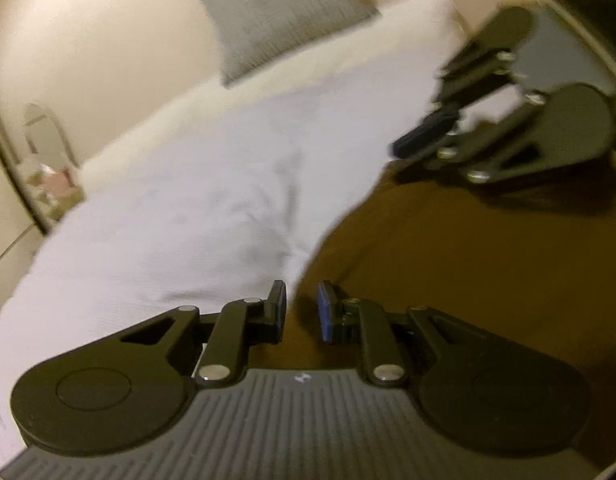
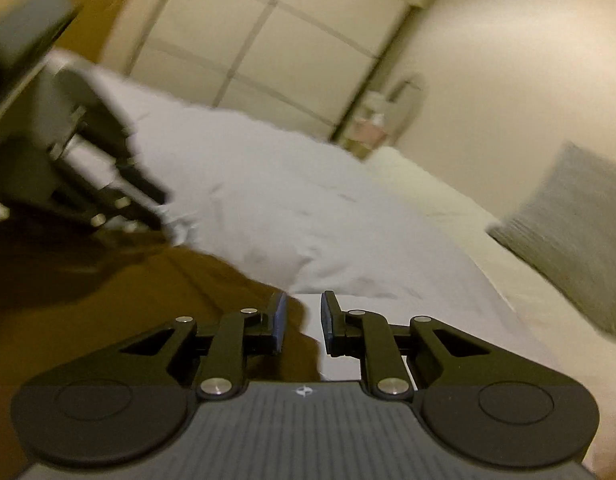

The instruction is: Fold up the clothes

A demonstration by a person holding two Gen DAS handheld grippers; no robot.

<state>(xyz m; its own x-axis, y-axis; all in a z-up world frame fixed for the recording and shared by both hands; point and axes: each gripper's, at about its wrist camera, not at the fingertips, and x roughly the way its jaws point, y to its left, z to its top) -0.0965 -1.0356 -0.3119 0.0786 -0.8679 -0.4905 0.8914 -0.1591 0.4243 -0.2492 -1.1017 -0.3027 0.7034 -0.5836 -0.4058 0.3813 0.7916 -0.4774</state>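
Brown garment [image 1: 468, 280] spread over the lower right of the left wrist view, lying on a white bed [image 1: 180, 208]; in the right wrist view, filling the lower left. Left gripper [image 1: 301, 310] low at bottom centre, fingers parted with a narrow gap, nothing between them, hovering at the garment's edge. Right gripper [image 2: 302, 322] likewise parted and empty, over the border of brown cloth and white sheet. Grey pillow [image 1: 280, 12] at upper centre, blurred.
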